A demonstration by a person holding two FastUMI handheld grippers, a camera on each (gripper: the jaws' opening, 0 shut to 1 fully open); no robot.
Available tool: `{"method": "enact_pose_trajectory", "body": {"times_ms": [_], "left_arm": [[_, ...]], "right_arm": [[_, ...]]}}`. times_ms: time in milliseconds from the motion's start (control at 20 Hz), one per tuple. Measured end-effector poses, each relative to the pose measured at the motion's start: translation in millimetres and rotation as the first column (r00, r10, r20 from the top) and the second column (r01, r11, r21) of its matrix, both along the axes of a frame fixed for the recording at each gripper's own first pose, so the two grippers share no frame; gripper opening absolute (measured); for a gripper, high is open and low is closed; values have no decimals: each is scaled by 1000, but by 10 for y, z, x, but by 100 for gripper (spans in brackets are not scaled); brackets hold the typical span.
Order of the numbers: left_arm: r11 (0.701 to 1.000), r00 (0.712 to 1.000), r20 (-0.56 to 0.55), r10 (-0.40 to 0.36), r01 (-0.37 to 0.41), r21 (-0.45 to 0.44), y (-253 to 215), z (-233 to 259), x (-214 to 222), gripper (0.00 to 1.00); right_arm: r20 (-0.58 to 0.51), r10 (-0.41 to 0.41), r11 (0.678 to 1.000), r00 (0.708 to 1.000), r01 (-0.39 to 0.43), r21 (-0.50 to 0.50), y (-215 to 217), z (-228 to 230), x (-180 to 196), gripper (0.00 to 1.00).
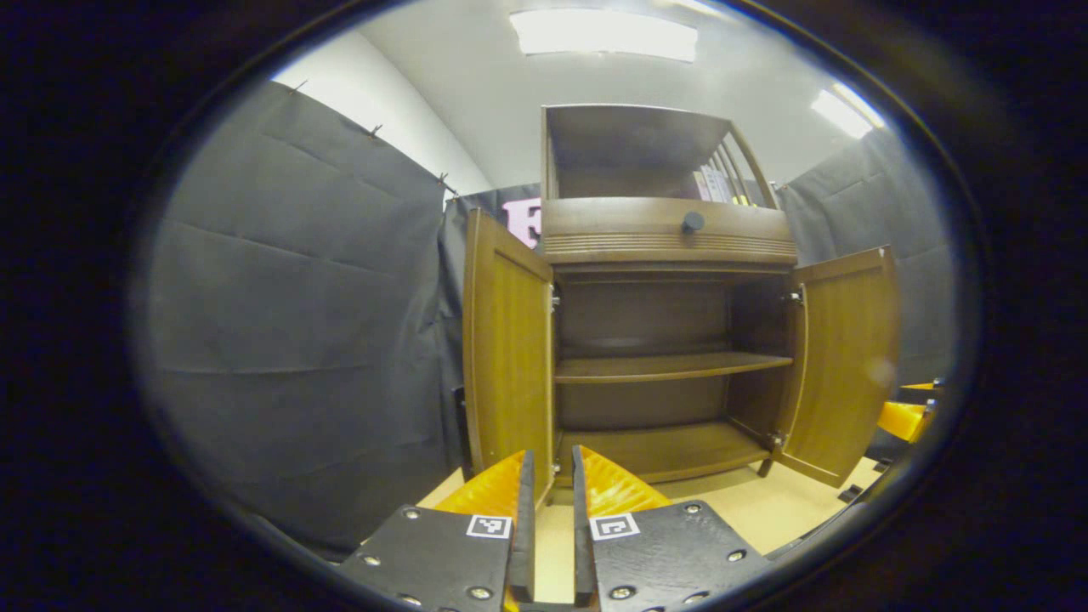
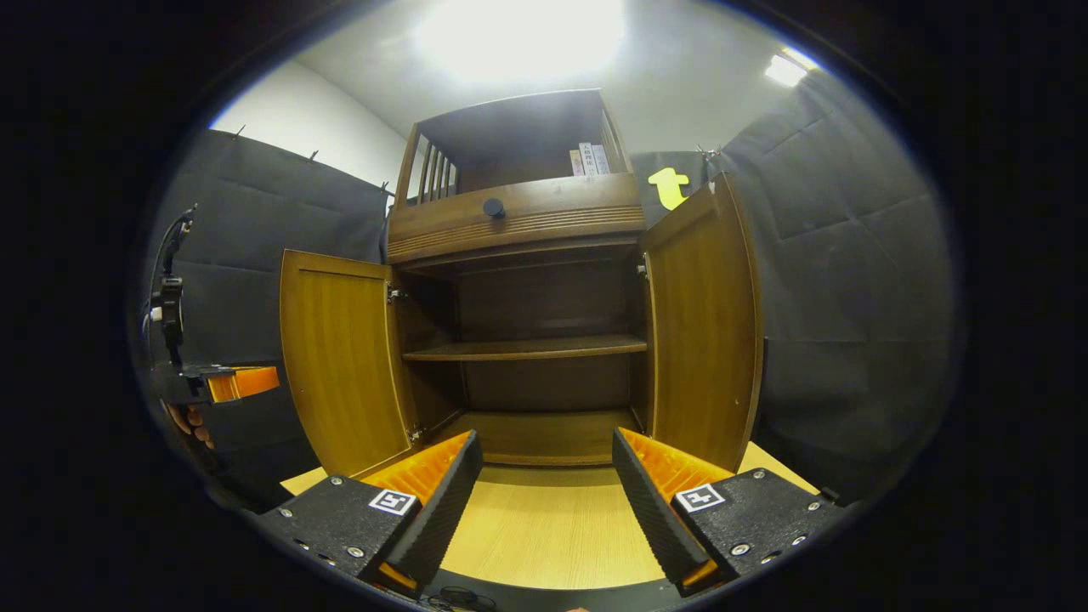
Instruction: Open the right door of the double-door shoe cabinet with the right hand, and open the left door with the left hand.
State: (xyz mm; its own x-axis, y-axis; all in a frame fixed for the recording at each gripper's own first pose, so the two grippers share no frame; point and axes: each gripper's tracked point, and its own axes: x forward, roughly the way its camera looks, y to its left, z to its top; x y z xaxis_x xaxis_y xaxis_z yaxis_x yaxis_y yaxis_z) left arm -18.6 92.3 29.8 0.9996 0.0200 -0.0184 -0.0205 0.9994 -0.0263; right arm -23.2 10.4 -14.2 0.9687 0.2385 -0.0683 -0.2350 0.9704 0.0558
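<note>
In the left gripper view, the left gripper (image 1: 551,510) shows two fingers close together with only a narrow gap between them, pinching nothing. Each finger carries one small square black-and-white marker, two in all; they hold a pattern, not readable writing. In the right gripper view, the right gripper (image 2: 546,493) has its two fingers spread wide apart, empty, again with one square marker on each.

Both grippers hang over the pale wooden bench (image 2: 535,527), in front of the shoe cabinet (image 1: 667,229) and apart from it. The shoe cabinet stands on the bench with both of its doors swung open: the left door (image 1: 508,357) stands out from the cabinet's left side and the right door (image 2: 701,331) from its right side. Between the doors the cabinet's inside shows one middle shelf (image 2: 527,347) and one bottom board, both bare. Above the doors runs one drawer front with a single round dark knob (image 1: 693,222). Above that sits an open top compartment with slatted sides, where a few upright flat items (image 2: 588,159) stand with writing too small to read.

In the right gripper view the left gripper also shows to the left of the cabinet, near the left door, with a person's hand (image 2: 189,423) holding it.
</note>
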Motion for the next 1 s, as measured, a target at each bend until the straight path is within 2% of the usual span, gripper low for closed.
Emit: {"method": "enact_pose_trajectory", "body": {"times_ms": [50, 100, 550, 1000], "left_arm": [[1000, 1000, -3, -9, 9, 1, -62, -24, -43, 19], [1000, 1000, -3, -14, 14, 4, -132, -33, -79, 13], [998, 998, -22, -56, 56, 0, -476, -234, -283, 13], [997, 997, -37, -66, 65, -39, -584, -388, -406, 82]], "right_arm": [[3, -2, 1000, 1000, 2, -1, -14, 5, -18, 94], [6, -4, 1000, 1000, 4, -2, -21, 5, -24, 94], [-6, -26, 1000, 1000, 26, -2, -102, -89, -83, 93], [-14, -31, 999, 999, 31, -12, -116, -148, -113, 95]]}}
